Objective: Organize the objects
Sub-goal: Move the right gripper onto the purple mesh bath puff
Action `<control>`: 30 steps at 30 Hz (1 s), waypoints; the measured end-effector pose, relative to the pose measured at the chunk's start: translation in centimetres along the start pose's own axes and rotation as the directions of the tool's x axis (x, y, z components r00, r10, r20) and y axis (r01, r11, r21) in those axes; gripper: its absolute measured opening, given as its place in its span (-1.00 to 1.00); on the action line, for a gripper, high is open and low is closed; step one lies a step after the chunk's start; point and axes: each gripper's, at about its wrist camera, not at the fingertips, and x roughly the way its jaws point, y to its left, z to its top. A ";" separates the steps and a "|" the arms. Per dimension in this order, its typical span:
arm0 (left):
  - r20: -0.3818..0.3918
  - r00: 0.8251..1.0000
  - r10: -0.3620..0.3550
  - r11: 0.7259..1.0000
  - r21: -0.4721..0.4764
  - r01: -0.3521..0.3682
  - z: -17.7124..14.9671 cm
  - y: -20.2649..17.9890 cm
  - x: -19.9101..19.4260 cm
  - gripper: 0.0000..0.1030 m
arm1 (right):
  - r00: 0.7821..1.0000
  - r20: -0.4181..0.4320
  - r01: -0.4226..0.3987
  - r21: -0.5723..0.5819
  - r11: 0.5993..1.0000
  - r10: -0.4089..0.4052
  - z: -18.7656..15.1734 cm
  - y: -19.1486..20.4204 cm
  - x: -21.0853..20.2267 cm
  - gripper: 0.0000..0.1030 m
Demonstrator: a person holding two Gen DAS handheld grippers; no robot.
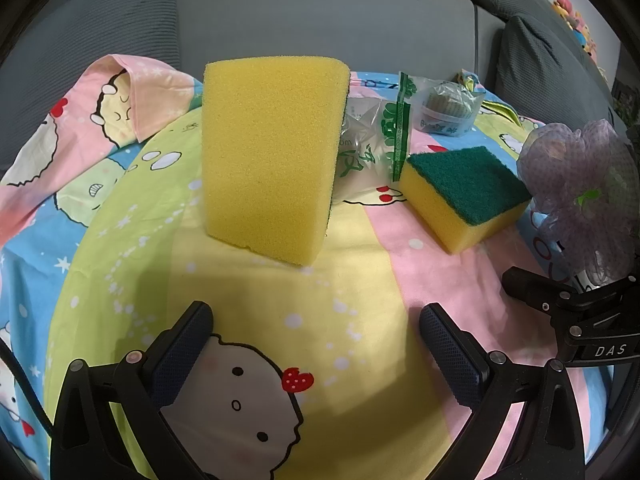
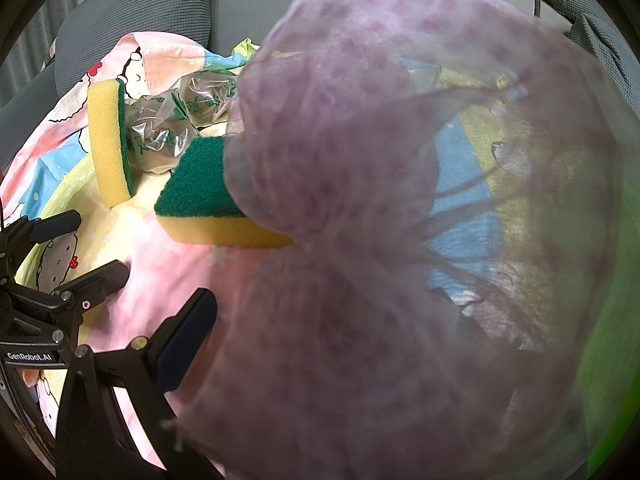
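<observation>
A yellow sponge with a green scouring side [image 1: 272,156] stands on edge on the cartoon-print sheet [image 1: 240,292], straight ahead of my open, empty left gripper [image 1: 316,332]. A second sponge [image 1: 466,196] lies flat, green side up, to its right. My right gripper shows in the left wrist view at the right edge [image 1: 576,300], holding a purple mesh bath pouf [image 1: 576,196]. In the right wrist view the pouf [image 2: 400,220] fills most of the frame and hides the right finger. Both sponges show there too: the standing one [image 2: 110,140] and the flat one [image 2: 204,196].
Crinkled clear plastic bags with green print [image 1: 380,140] and a wrapped small tub [image 1: 444,114] lie behind the sponges. A grey sofa back and cushions [image 1: 320,16] rise behind the sheet. My left gripper shows in the right wrist view [image 2: 80,248] at the far left.
</observation>
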 end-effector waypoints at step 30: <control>0.002 1.000 0.006 1.000 -0.001 -0.006 0.1 0.0 0.0 0.99 | 1.000 -0.005 0.010 -0.009 1.000 -0.010 0.0 0.2 0.1 0.99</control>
